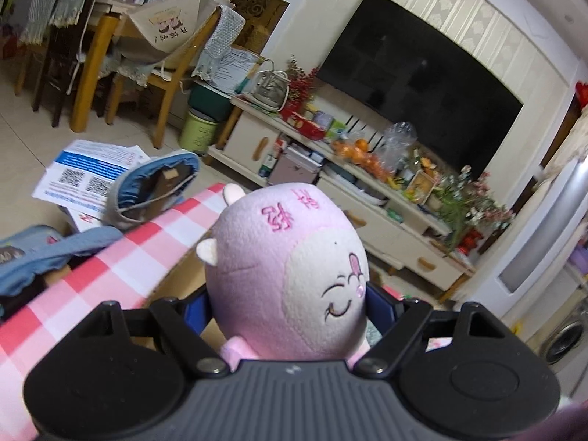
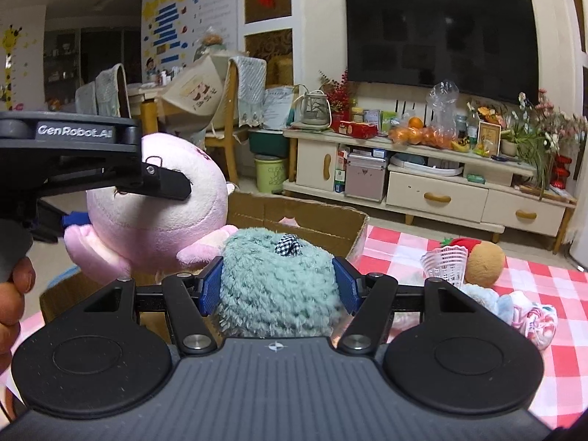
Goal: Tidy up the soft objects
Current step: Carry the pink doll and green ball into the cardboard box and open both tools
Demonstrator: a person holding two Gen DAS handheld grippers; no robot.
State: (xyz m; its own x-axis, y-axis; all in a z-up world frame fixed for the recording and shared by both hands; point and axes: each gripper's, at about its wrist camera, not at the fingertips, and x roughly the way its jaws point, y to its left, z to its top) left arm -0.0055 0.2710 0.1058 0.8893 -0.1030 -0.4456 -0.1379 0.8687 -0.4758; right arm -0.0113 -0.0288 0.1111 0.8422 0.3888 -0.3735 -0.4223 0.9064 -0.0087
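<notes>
The left wrist view showed the left gripper closed on a pink plush toy, its blue pads pressed into either side of the round head. The toy had small cream horns, a cream face with shut stitched eyes, and pink characters embroidered across its crown. Beneath and to the left lay the red-and-white checked tablecloth, with the brown edge of a cardboard box just under the toy. Blue fabric sat in a heap at the far left, beside a grey and blue slipper-like item and printed papers on the floor.

In the right wrist view, the right gripper clamped a fluffy teal plush between its blue pads; a small checked bow sat on top of the plush. The left gripper entered from the left edge, carrying the pink plush toy above the near left corner of the open cardboard box, which stood on the checked cloth. Both plush toys hung close together, the pink one's foot just beside the teal one. Part of a hand appeared at the left edge. To the right on the cloth rested a round brown plush with a red cap, a white net piece and some pale soft items. A dark television hung above a cluttered cream cabinet.
</notes>
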